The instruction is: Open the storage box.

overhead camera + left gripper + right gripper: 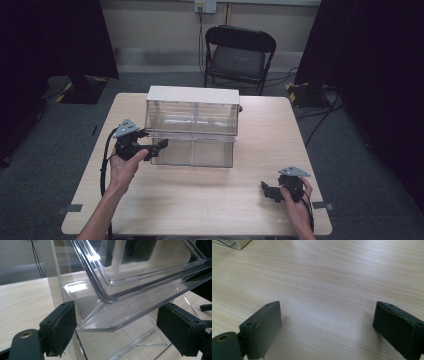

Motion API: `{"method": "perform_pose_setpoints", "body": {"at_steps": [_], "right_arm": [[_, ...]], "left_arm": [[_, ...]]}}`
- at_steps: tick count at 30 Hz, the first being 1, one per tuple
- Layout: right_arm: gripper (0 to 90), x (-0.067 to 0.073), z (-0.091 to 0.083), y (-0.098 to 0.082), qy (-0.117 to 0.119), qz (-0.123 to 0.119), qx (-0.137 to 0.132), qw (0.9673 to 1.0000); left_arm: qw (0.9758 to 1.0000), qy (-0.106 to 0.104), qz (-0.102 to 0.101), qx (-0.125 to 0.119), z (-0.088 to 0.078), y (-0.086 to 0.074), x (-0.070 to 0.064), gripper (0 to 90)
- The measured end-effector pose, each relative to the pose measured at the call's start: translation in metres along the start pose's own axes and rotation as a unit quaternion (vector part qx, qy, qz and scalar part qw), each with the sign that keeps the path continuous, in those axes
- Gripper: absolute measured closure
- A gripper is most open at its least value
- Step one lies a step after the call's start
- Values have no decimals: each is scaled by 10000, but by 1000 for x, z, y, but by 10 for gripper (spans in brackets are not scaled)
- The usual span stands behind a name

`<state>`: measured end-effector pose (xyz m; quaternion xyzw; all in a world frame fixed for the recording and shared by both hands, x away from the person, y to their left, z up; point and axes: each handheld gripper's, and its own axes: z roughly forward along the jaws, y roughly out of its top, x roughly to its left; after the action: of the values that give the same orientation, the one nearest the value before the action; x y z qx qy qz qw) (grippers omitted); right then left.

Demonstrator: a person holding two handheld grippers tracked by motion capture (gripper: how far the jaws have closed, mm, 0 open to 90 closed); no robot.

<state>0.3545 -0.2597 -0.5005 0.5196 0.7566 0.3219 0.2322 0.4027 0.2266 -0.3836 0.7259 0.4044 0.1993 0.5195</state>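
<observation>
A clear plastic drawer cabinet [192, 117] with a white top [192, 94] stands at the middle of the wooden table [210, 200]. A clear drawer [192, 152] juts out from its front. My left gripper [159, 146] is at the drawer's left front corner and is open. In the left gripper view the drawer's rounded corner [110, 320] sits between the spread jaws of the left gripper [117, 327], touching neither pad. My right gripper [267, 192] rests low over the table near the front right, open. In the right gripper view, bare wood lies between the jaws of the right gripper [327, 327].
A black folding chair [239, 55] stands beyond the table's far edge. Cables run across the grey floor at the right. Dark curtains hang on both sides. Bare tabletop stretches between the two hands.
</observation>
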Motion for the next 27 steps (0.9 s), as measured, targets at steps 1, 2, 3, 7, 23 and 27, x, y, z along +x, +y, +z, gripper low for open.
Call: {"method": "perform_pose_setpoints", "body": {"at_steps": [1,2,3,7,23,27], "right_arm": [[76,0,0,0,0,-1,0,10000],[76,0,0,0,1,0,0,10000],[76,0,0,0,0,0,1,10000],[76,0,0,0,0,1,0,10000],[76,0,0,0,0,0,1,10000],[76,0,0,0,0,1,1,10000]], "left_arm": [[10000,-3,1,-12,0,0,0,161],[10000,0,-2,-4,0,0,0,161],[10000,10,1,11,0,0,0,161],[10000,7,0,11,0,0,0,163],[10000,-23,29,-8,0,-1,1,176],[10000,-19,32,-10,0,-1,1,176]]}}
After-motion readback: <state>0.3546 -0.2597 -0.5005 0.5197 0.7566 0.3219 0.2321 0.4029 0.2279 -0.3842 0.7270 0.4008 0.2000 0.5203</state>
